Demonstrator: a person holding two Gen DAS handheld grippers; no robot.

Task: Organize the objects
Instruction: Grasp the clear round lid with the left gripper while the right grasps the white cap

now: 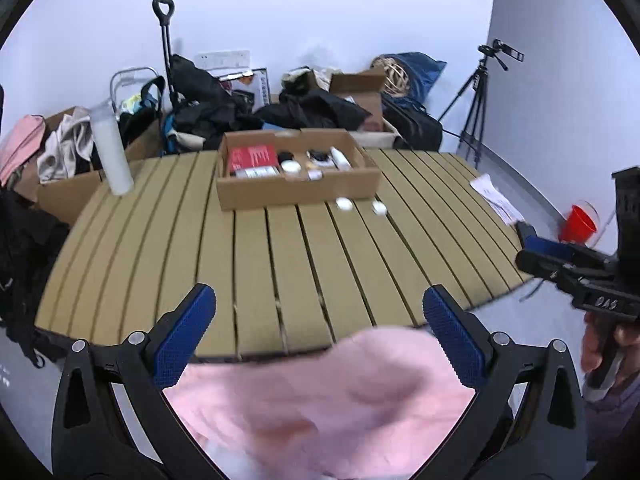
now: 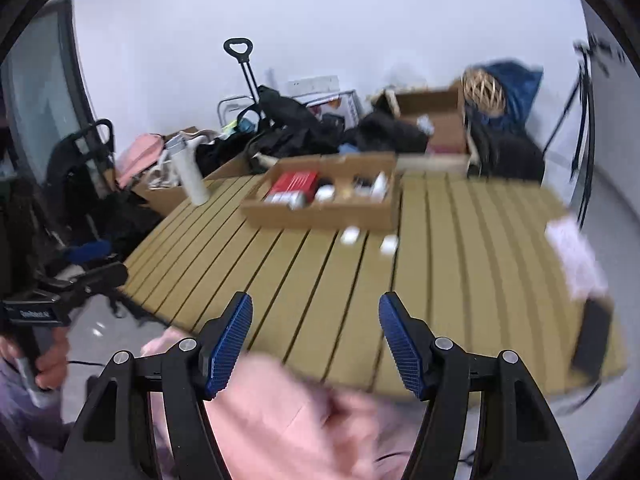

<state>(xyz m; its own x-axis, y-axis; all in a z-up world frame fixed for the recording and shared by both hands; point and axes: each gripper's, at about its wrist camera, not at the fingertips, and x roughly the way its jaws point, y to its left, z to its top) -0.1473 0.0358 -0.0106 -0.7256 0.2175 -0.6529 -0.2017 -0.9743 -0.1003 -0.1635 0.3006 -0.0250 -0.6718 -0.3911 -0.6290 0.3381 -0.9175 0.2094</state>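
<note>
A cardboard tray (image 1: 298, 192) (image 2: 320, 214) stands on the slatted table (image 1: 260, 248) (image 2: 460, 248), holding a red box (image 1: 252, 157) (image 2: 294, 183) and several small white and dark items. Two small white objects (image 1: 344, 203) (image 2: 349, 236) lie loose on the table in front of the tray. A tall white bottle (image 1: 110, 148) (image 2: 188, 172) stands at the table's far left corner. My left gripper (image 1: 320, 328) is open and empty, near the table's near edge. My right gripper (image 2: 316, 338) is open and empty; it shows at the right in the left wrist view (image 1: 560, 256).
Pink cloth (image 1: 320, 400) (image 2: 280, 412) lies below both grippers. White paper (image 1: 496, 198) (image 2: 576, 256) and a dark flat object (image 2: 592, 336) lie at the table's right edge. A red cup (image 1: 576, 224), a tripod (image 1: 476, 100), boxes, bags and clothes crowd the floor behind.
</note>
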